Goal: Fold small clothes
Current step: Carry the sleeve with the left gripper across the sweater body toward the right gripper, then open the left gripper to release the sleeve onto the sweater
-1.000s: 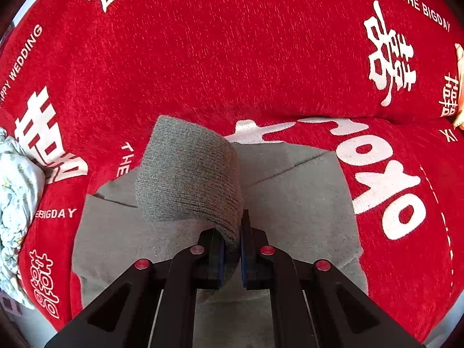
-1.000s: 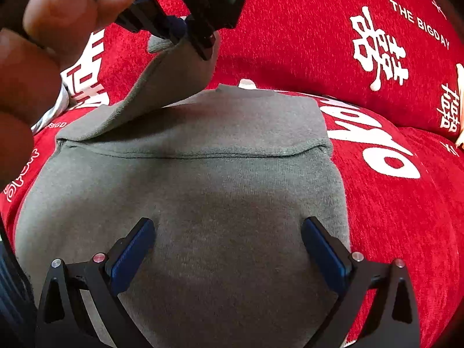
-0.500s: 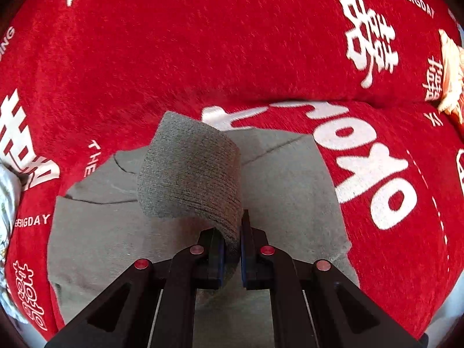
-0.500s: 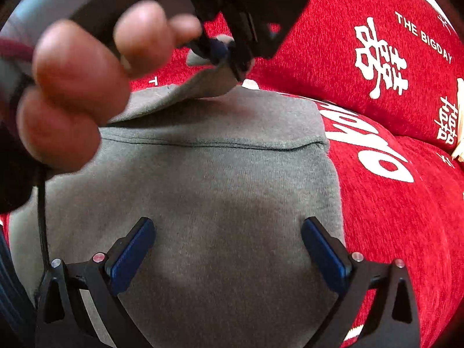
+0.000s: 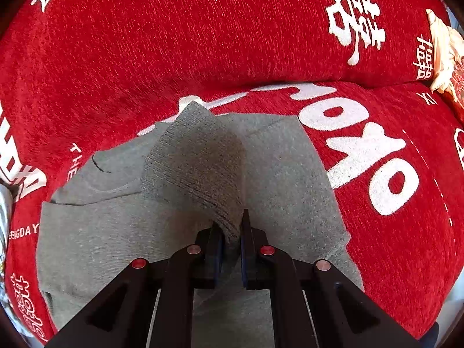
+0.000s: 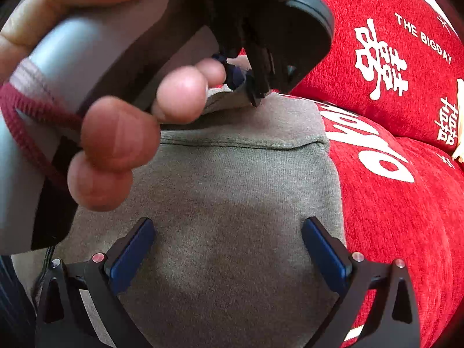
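Note:
A small grey knit garment (image 5: 278, 179) lies flat on a red cushion. Its ribbed cuff (image 5: 197, 168) curls up off the body of the garment, and my left gripper (image 5: 232, 232) is shut on that cuff's edge. In the right wrist view the same grey garment (image 6: 232, 203) fills the middle, with a folded edge running across it. My right gripper (image 6: 229, 249) hangs open just above the cloth, nothing between its blue pads (image 6: 130, 252). The left gripper (image 6: 246, 81) and the hand (image 6: 116, 139) holding it cover the upper left of that view.
The red cushion cover (image 5: 203, 43) with white lettering rises behind the garment as a backrest. A cream crumpled cloth (image 5: 443, 49) sits at the far right. A pale floral fabric (image 5: 4, 211) shows at the left edge.
My left gripper has carried the cuff down and to the right over the garment's body. The hand now fills more of the right wrist view. The right gripper has stayed put.

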`<state>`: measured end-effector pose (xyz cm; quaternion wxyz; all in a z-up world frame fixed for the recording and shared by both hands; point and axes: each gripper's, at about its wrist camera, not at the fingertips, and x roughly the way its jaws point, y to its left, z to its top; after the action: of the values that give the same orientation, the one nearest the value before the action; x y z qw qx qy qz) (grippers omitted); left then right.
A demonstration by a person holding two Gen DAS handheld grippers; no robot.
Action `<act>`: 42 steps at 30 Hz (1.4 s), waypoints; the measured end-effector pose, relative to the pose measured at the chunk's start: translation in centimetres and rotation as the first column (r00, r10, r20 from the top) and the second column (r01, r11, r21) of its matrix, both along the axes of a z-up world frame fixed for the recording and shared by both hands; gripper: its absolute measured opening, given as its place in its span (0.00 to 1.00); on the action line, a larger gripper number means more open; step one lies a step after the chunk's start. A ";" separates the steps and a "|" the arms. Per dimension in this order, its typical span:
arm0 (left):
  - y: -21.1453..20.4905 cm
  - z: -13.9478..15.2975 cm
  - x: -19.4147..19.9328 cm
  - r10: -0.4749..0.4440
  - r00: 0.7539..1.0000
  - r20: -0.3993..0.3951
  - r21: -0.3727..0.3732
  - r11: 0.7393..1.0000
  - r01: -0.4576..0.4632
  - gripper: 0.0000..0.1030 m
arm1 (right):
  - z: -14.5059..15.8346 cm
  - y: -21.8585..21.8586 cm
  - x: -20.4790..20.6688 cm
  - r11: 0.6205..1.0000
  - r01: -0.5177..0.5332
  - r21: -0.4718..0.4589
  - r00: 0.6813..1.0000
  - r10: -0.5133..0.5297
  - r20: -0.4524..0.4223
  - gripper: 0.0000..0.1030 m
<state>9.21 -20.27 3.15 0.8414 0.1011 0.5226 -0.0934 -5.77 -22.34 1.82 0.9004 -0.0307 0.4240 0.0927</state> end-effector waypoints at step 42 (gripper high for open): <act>17.2 -1.3 -1.9 0.139 0.990 -0.018 -0.149 0.979 -0.140 0.83 | 2.4 -12.7 12.3 0.780 0.225 0.584 0.969 -0.118 -0.215 0.89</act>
<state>7.27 -3.03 1.85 0.8492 0.0005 0.5229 -0.0737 6.49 -35.08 4.26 0.8290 0.3047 0.4466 0.1428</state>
